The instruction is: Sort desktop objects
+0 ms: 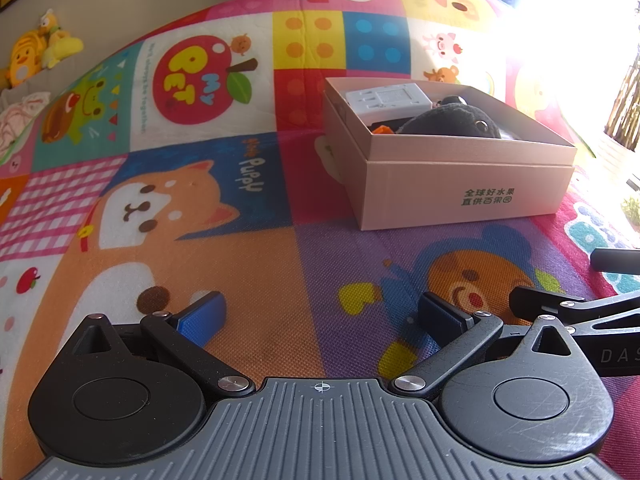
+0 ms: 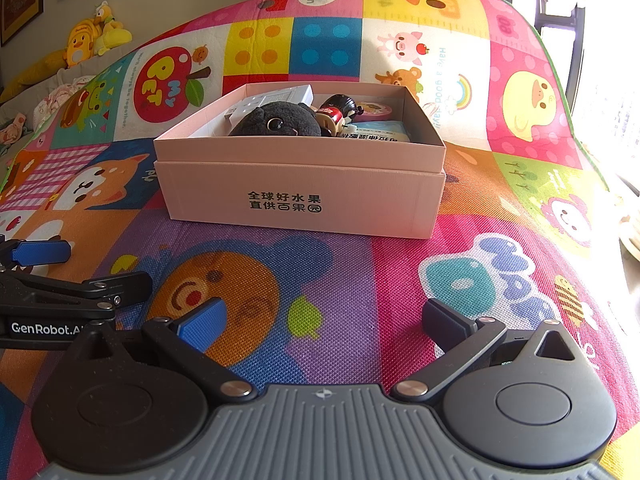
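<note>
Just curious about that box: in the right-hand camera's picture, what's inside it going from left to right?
White plastic device → black plush toy → small doll with black hair → pale blue packet, all in the pink box.

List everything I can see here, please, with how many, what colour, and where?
Play mat: one, many-coloured cartoon squares, under everything.
Cardboard box: one, pale pink with dark printed characters, open, resting on the mat.
Plush toy: one, dark grey, inside the box.
Plastic case: one, white, inside the box at the back.
Small figure: one, black and red, inside the box beside the plush toy.
Packet: one, light blue and white, inside the box; details unclear.
Orange item: one, mostly hidden in the box.
Stuffed toys: a few, yellow, far left beyond the mat.
Left gripper: one, black with blue pads, open, empty.
Right gripper: one, same colours, open, empty.
</note>
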A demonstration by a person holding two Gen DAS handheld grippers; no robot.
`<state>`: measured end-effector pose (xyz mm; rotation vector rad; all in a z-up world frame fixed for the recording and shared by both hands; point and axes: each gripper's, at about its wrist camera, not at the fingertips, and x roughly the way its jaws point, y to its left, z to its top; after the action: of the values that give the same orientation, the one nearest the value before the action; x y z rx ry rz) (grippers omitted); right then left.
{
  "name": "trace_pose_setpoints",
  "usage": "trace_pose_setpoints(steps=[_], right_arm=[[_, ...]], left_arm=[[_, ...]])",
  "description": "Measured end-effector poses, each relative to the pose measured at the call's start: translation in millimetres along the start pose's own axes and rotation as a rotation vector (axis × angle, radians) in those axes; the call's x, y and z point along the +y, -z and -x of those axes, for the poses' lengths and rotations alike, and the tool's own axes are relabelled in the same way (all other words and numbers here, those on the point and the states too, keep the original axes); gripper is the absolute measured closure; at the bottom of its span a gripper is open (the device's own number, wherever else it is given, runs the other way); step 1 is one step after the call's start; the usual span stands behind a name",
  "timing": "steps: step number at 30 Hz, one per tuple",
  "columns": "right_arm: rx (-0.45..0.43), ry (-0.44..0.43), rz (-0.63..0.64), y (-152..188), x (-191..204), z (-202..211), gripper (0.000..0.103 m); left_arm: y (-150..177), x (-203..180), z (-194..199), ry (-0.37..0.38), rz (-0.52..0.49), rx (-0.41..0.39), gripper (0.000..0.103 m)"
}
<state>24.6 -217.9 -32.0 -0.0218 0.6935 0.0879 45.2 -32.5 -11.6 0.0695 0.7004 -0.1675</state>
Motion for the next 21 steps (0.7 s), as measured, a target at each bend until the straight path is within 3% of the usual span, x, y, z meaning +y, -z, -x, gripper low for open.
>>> trace_pose_setpoints(steps=[12,21], right_arm=[[-0.001,-0.002,-0.002,0,-1,1,0.000],[0.001,0.004,0.004,0,2,0,0.000]], left_arm=[[-1,-1,1,-0.002,-0.009,0.004,0.000],[4,5,16,-0.001,0.028,0.069,0.000]])
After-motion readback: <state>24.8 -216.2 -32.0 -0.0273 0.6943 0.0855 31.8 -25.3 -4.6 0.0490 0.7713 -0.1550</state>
